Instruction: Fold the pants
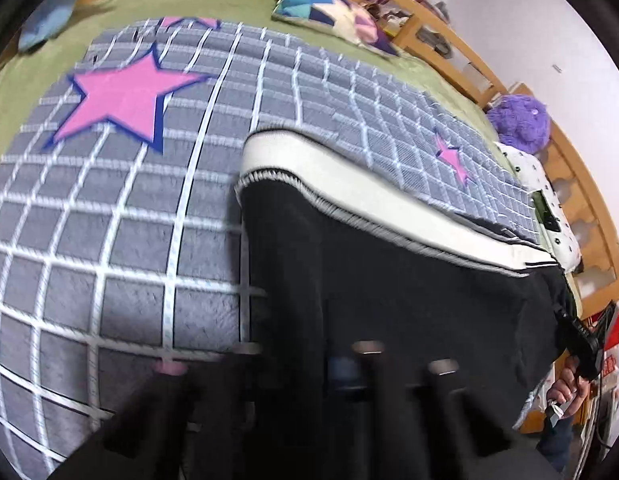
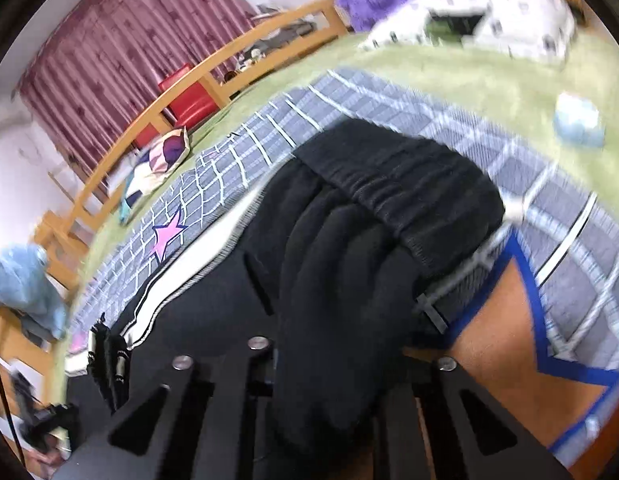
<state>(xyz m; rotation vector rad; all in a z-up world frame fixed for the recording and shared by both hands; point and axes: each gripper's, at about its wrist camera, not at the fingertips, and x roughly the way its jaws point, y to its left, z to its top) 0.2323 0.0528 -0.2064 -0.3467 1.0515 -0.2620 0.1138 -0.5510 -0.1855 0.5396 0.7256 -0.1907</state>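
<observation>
Black pants (image 1: 369, 272) with a white side stripe (image 1: 349, 176) are held above a grey checked blanket (image 1: 109, 240) with pink stars. My left gripper (image 1: 345, 364) is shut on the black fabric near the leg end. In the right wrist view the pants (image 2: 349, 260) bunch up with the elastic waistband (image 2: 409, 184) on top. My right gripper (image 2: 329, 368) is shut on the bunched fabric. The right gripper also shows in the left wrist view (image 1: 585, 344), held by a hand. The left gripper shows at the left of the right wrist view (image 2: 105, 356).
The blanket lies on a green bed cover (image 1: 229, 0) inside a wooden bed frame (image 1: 449, 36). A patchwork pillow (image 1: 333, 16), a purple plush toy (image 1: 521, 120), a white dotted pillow (image 1: 549, 200) and a pale blue cloth (image 2: 25, 284) lie around the edges. A light blue object (image 2: 577, 124) sits on the blanket.
</observation>
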